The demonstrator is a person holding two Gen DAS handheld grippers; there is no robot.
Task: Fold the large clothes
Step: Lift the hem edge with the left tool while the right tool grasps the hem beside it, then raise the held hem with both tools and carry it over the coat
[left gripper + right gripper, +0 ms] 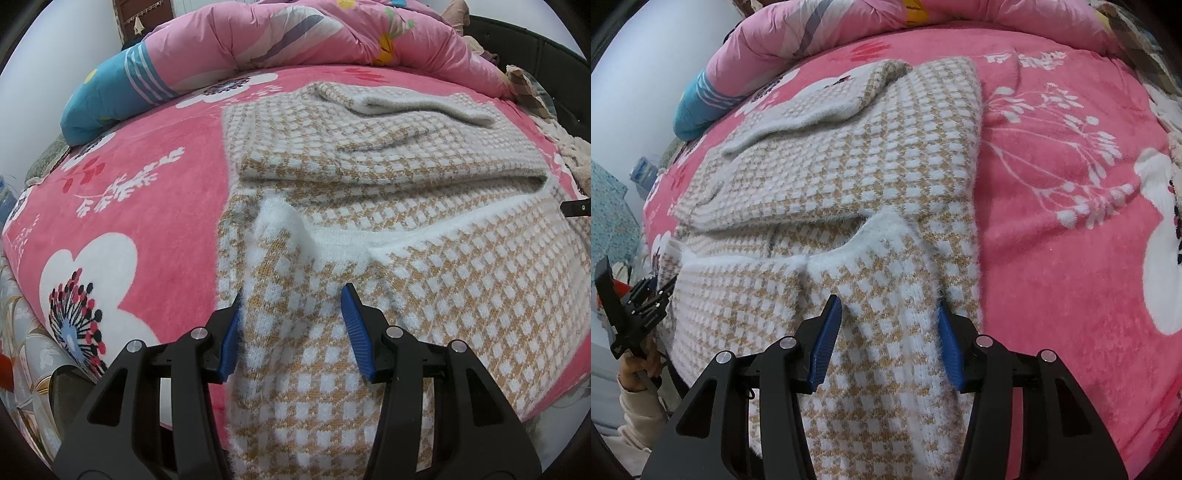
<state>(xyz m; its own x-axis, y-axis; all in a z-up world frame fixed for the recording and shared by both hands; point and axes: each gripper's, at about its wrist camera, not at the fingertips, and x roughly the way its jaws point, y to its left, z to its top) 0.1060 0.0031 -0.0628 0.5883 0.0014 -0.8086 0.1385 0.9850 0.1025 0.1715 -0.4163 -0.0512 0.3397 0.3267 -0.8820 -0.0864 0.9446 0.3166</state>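
A fuzzy tan-and-white checked sweater (388, 177) lies flat on the pink flowered blanket (155, 206), with a sleeve folded across its far part and its white neckband (332, 240) toward me. Its near end hangs over the bed's edge. My left gripper (291, 314) sits at the near left part of the sweater, with knit filling the gap between the blue pads (231, 332) and fuzz against both. My right gripper (886, 317) holds the near right part (886, 350) the same way, with ridges of fabric bunched between its jaws. The left gripper (663, 290) also shows in the right wrist view, held by a hand.
A pink quilt (295, 37) and a blue striped pillow (110, 96) are piled along the bed's far side. Loose cloth (569, 151) lies at the right by a dark headboard (546, 66). A cream sleeve (639, 413) shows at lower left.
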